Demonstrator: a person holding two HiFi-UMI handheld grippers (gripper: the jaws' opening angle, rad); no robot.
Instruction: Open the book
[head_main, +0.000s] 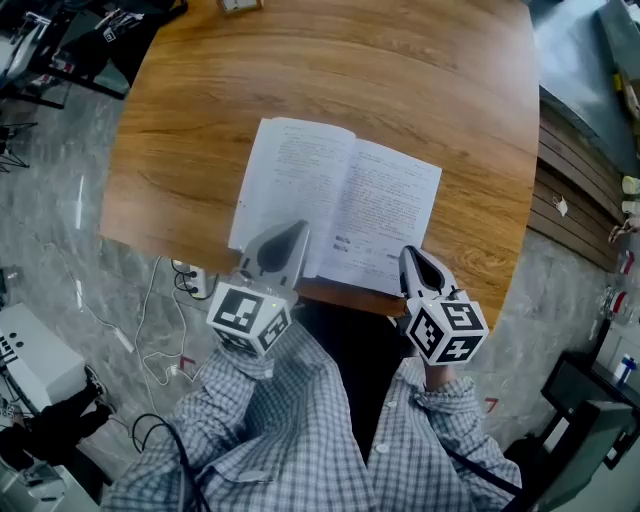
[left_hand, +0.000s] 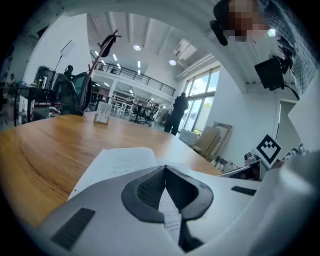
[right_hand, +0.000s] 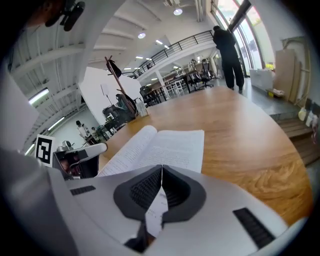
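Observation:
The book (head_main: 340, 200) lies open and flat on the wooden table (head_main: 420, 90), its white printed pages facing up near the front edge. My left gripper (head_main: 298, 231) hovers over the near corner of the left page, jaws shut with nothing between them. My right gripper (head_main: 408, 256) hangs over the near edge of the right page, also shut and empty. In the left gripper view the closed tips (left_hand: 165, 168) sit above the book's left page (left_hand: 120, 161). In the right gripper view the closed tips (right_hand: 161, 168) point at the open book (right_hand: 172, 147).
A small clear stand (left_hand: 101, 117) sits at the table's far edge. Cables and a power strip (head_main: 195, 282) lie on the floor at the left. Wooden planks (head_main: 580, 170) are stacked at the right. A person (right_hand: 227, 47) stands far off by the windows.

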